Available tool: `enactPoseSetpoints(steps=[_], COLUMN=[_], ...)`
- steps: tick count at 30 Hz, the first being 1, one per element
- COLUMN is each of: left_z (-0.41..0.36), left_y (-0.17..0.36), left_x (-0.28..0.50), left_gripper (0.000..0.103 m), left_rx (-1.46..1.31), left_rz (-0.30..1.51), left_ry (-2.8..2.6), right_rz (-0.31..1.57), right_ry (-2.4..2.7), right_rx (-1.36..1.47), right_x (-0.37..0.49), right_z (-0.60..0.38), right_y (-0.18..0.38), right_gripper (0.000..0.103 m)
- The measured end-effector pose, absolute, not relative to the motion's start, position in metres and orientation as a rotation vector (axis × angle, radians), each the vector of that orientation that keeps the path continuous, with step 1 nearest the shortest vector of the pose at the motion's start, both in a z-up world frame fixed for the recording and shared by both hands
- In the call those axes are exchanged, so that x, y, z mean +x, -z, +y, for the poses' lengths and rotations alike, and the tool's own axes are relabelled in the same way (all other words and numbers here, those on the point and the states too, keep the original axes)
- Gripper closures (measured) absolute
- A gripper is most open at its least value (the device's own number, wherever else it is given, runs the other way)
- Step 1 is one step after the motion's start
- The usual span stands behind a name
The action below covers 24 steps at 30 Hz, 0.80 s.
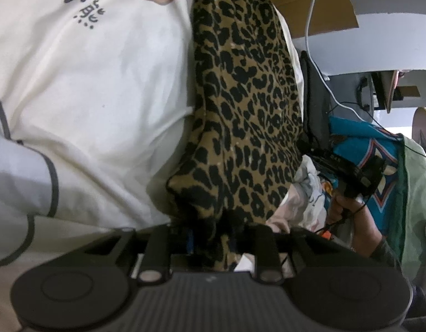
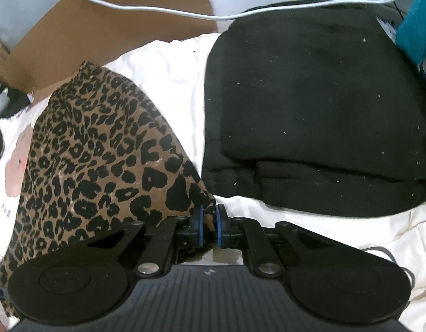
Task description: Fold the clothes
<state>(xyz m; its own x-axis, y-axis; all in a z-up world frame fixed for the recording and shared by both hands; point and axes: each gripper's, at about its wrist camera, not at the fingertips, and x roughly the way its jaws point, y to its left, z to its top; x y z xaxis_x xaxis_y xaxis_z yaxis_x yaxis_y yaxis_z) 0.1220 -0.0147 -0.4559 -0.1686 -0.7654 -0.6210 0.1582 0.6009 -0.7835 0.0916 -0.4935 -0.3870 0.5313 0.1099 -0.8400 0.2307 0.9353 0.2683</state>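
We grip the leopard-print garment (image 2: 96,149) with both: right hand-held gripper (image 2: 208,228) clenched on its corner at lower centre, left hand-held gripper (image 1: 213,238) pinching its hem; cloth stretches lengthwise away toward upper frame.

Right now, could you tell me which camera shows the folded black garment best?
The right wrist view: the folded black garment fills its upper right, lying on white fabric. The left wrist view catches only a dark sliver behind the leopard-print cloth.

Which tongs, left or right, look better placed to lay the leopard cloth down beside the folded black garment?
Probably right: the right tongs pinch the leopard cloth right beside the black garment; in the left view it sits far off.
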Motion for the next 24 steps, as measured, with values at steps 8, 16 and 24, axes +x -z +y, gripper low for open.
enactPoseSetpoints(steps=[8,16,24], left_z=[-0.009,-0.004,0.011], left_y=[0.441,0.425,0.395], left_x=[0.126,0.132,0.146], left_gripper=[0.096,0.098,0.098], left_rx=[-0.511,-0.483,-0.420], left_rz=[1.527,1.524,1.499], left_ry=[0.886,0.885,0.859], right_rz=[1.047,1.054,1.012], right_ry=[0.012,-0.009,0.017], right_rx=[0.486,0.478,0.581], right_x=[0.092,0.093,0.073], right_z=[-0.509,-0.506,-0.497], right_y=[0.397,0.391,0.361], right_gripper=[0.069,0.097,0.098])
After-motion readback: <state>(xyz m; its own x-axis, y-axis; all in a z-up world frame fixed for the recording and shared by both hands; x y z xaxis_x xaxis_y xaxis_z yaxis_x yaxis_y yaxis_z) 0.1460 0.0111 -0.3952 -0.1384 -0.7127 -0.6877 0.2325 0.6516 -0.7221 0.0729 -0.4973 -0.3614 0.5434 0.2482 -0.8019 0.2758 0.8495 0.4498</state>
